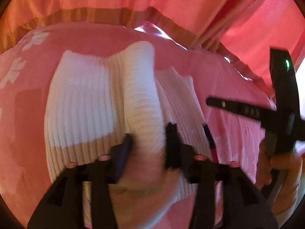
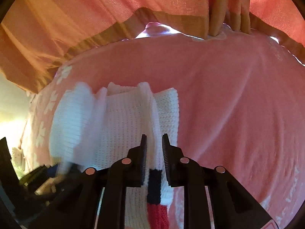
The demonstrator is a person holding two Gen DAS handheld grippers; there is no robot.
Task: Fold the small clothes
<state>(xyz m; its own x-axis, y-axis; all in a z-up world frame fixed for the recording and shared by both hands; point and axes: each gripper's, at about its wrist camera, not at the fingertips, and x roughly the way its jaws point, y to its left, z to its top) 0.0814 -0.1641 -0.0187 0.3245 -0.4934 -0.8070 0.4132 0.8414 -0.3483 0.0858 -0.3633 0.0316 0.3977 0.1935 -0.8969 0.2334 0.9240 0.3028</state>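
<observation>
A white ribbed knit garment [image 1: 91, 103] lies spread on a pink bedsheet printed with white flowers [image 1: 24, 87], near the middle of the bed. Along its near edge runs a beige ribbed band [image 1: 82, 148]. Over on the left, the left gripper [image 1: 150, 143] has its two black fingers set apart on either side of a raised roll of that white knit, the fabric bulging up between them; the fingers look to be touching the roll's sides, though motion blur makes it hard to tell how firmly they squeeze.

Moving right across the garment, the right gripper [image 2: 154, 148] straddles a standing ridge of the same knit [image 2: 133, 126], its ridged pads [image 2: 144, 148] held slightly apart with the fold between them; whether they actually press the cloth, I cannot tell. Just below that ridge a trim strip shows, a navy blue block [image 2: 154, 187] above a red block [image 2: 157, 217].

Farther right the sheet is bare pink and creased. Behind the bed hangs an orange-pink curtain with a brown hem band [image 2: 91, 15].
</observation>
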